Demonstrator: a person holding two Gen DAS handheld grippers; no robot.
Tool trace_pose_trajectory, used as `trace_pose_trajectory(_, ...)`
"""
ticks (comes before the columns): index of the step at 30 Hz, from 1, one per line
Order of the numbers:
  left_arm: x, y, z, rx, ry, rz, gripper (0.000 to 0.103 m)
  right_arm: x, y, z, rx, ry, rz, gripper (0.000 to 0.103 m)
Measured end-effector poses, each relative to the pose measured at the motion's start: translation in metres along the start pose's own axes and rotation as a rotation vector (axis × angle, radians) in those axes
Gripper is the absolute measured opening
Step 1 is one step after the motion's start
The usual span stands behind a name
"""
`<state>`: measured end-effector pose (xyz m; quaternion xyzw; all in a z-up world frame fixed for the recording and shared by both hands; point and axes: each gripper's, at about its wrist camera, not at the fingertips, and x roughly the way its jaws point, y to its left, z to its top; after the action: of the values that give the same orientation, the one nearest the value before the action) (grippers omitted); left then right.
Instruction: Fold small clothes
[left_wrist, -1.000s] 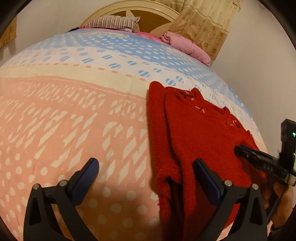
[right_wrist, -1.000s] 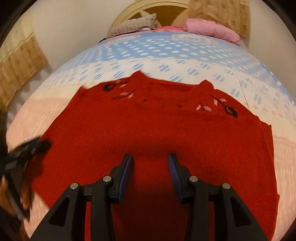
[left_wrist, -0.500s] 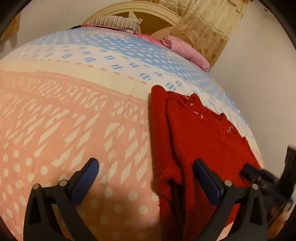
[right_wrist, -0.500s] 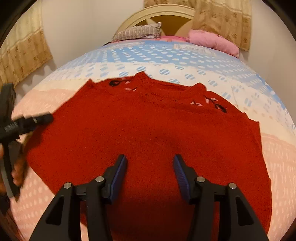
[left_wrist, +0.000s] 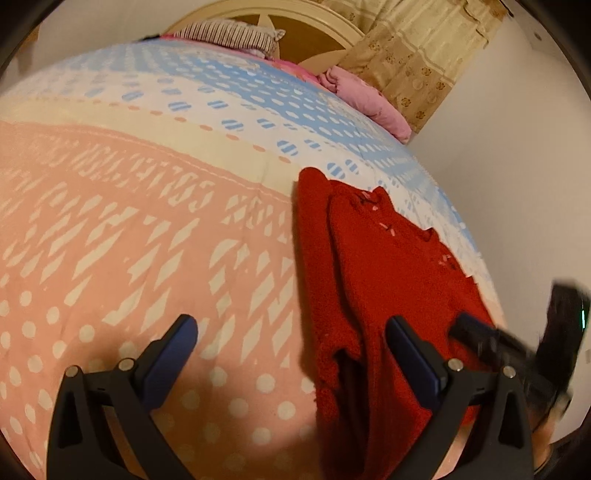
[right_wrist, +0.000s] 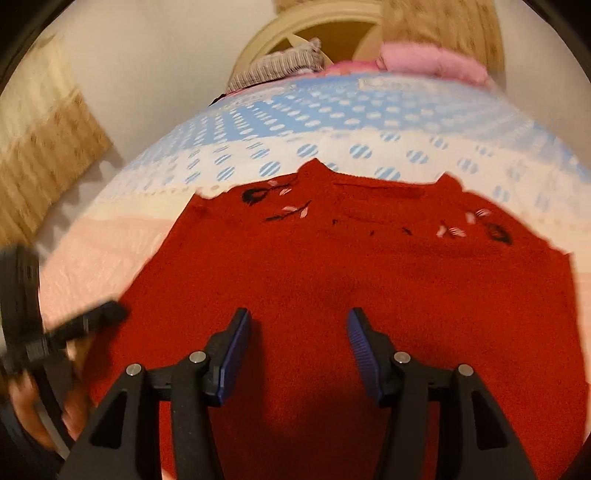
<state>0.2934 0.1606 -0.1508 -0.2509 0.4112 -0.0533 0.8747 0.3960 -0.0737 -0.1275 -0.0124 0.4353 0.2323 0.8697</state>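
**Item: red knit sweater, partly folded, on bed**

Red sweater (right_wrist: 351, 280): lies flat on the patterned bedspread (left_wrist: 129, 229), neckline toward twelve o'clock in the right wrist view, embroidered sprigs at either side of the collar. In the left wrist view it sits at three to five o'clock, its near long edge doubled over into a thick ridge.

Right gripper (right_wrist: 299, 347): jaws apart, having just been opening; they hover over the sweater's lower middle with no cloth pinched between them.

Left gripper (left_wrist: 291, 350): jaws spread wide, nothing between the pads. One finger stands over bare bedspread, the other over the sweater's folded edge.

Surroundings: striped pillow (left_wrist: 229, 35) and pink bundle (left_wrist: 365, 99) at twelve to one o'clock by the round headboard (left_wrist: 314, 29); curtain (left_wrist: 417, 55) at one o'clock; plain wall beyond.

Hazards, judged:
- The knit is thick and fuzzy; a shallow pinch may catch only the top layer, so the fold drags apart.
- The doubled edge could unroll if lifted unevenly by one gripper.
- The sweater lies near the bed's edge; a pull toward that side may slide it off.
- Both views show some blur, so the aim may be poor.
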Motion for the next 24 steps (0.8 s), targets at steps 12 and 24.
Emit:
trace_pose_trajectory(12, 0.015, -0.016, 0.026, 0.065, 0.042, -0.021, 0.102, -0.063, 0.108, -0.074, -0.389, -0.082, 0.033, 0.056)
trace_pose_trajectory(24, 0.04, -0.021, 0.053, 0.028, 0.091, -0.11, 0.089, -0.037, 0.176, -0.11, -0.663, -0.078, -0.119, 0.056)
